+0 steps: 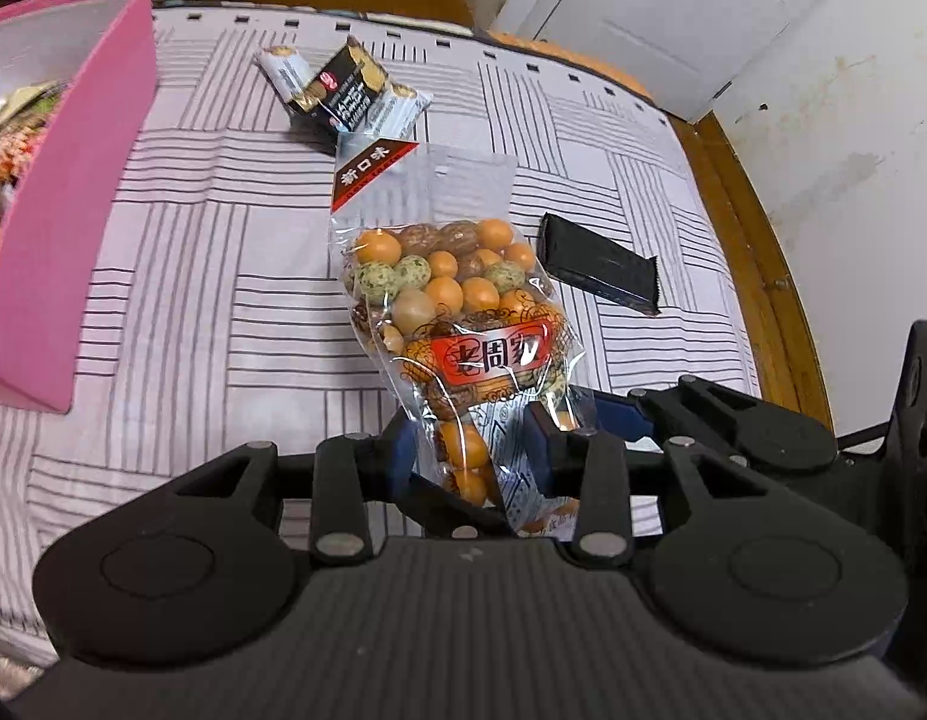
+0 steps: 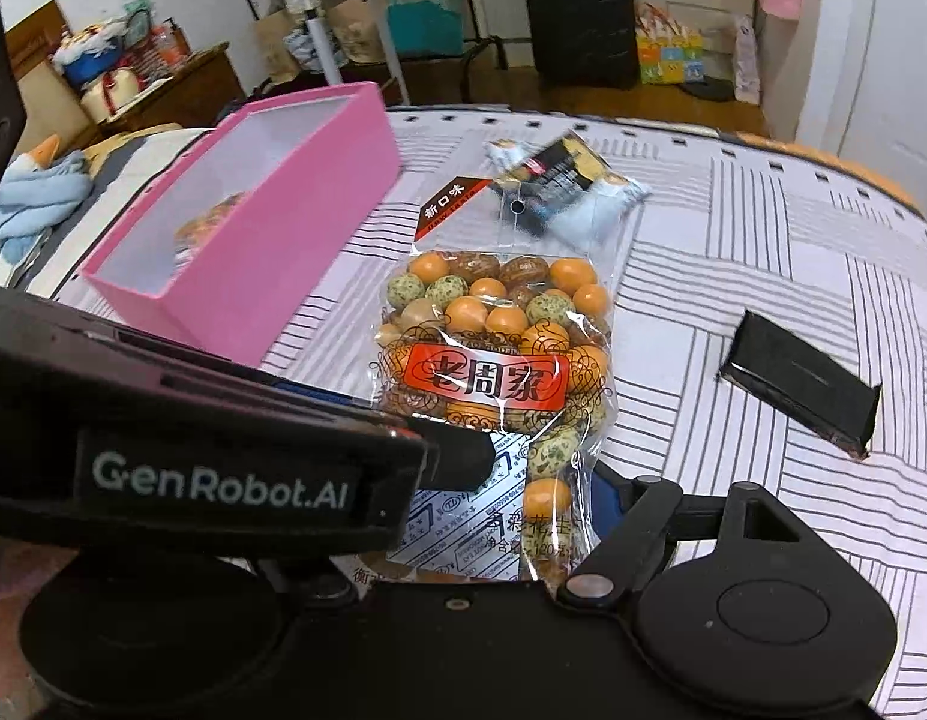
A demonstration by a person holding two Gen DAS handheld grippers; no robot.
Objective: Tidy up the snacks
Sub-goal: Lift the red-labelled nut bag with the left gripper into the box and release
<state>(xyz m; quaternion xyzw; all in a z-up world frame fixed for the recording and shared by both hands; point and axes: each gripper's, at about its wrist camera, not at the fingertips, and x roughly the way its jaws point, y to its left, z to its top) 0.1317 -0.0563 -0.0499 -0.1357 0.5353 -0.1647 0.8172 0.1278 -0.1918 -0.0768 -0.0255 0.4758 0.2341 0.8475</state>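
Both grippers — left gripper (image 1: pixel 472 450), right gripper (image 2: pixel 523 480) — pinch the clear peanut bag's (image 1: pixel 451 294) lower end beside the pink box (image 1: pixel 73 210).

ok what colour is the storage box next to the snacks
Pink outside, pale inside; the box shows best in the right wrist view.

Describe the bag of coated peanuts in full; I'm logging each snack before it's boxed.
The bag of coated peanuts is a clear, crinkly plastic pouch filled with orange, brown and speckled green balls. It carries a red label with Chinese characters across its middle, a dark red-edged corner tag at the top and a white printed panel at the bottom. Its flat, empty top points away from the cameras. The left gripper pinches its lower end between blue pads, over the striped bedsheet. The right gripper's state is unclear.
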